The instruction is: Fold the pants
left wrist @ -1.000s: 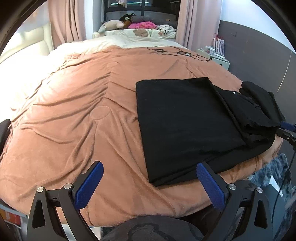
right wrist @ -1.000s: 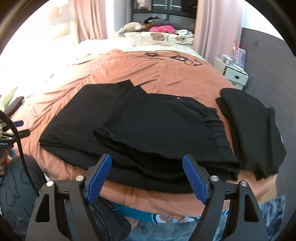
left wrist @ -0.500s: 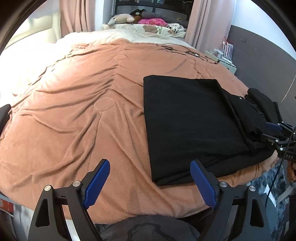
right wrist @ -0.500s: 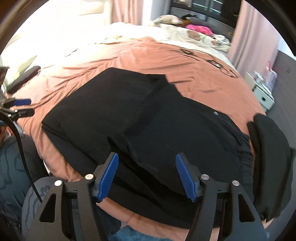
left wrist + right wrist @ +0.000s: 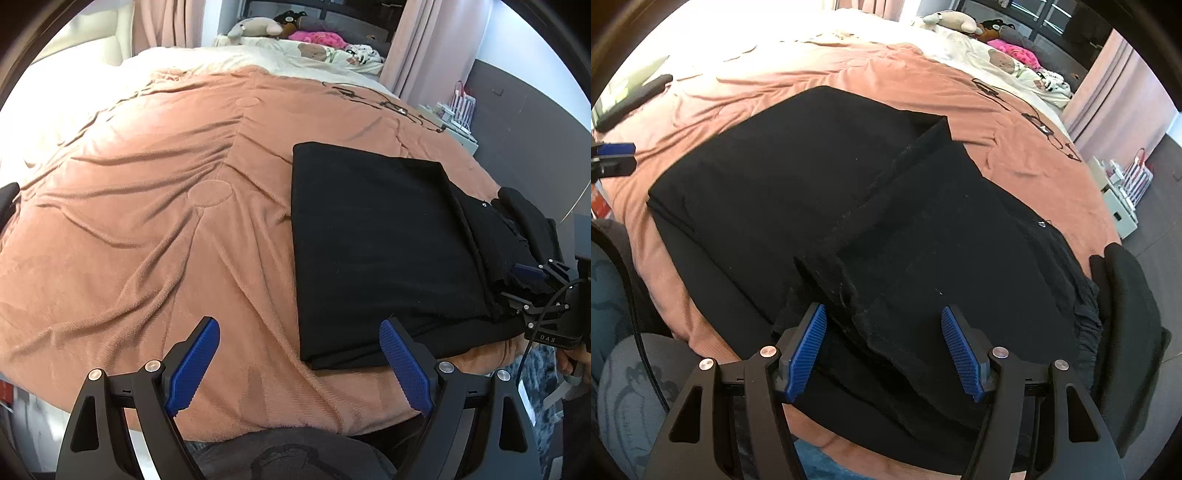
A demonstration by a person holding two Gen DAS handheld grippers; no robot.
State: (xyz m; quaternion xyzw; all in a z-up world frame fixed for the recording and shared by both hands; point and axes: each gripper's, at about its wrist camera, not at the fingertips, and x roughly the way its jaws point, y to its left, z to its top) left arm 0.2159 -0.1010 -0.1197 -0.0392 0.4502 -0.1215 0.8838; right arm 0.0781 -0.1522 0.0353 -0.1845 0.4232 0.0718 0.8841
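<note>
Pants (image 5: pixel 849 206): black, lying flat on the blanket (image 5: pixel 147 221) at the bed's near right corner, close to the near edge. The garment is already doubled. One flat rectangular panel faces the bed's centre, and a second layer overlaps it along a diagonal seam toward the waistband, where a small button shows. The near hem of the upper layer is rumpled and lifts slightly off the layer beneath.

Status: judged partly complete. The lengthwise fold appears done; at least one more crosswise fold and smoothing of the rumpled near edge appear to remain.

Right gripper (image 5: pixel 884 350): low over the near edge of the pants, pointing down at the lifted hem. Its jaws have just been closing and now stand partly spread, with the hem between the blue pads but not visibly pressed. No grip is established yet.

Left gripper (image 5: pixel 317 365): above bare blanket at the near edge, just beside the pants' near left corner. Its jaws have just been closing slightly and remain widely spread, with nothing held.

Second dark garment (image 5: pixel 1126 317): folded, just beside the waistband at the bed's right edge.

Beyond: cables and soft toys (image 5: pixel 255 27) at the far edge, well apart.
</note>
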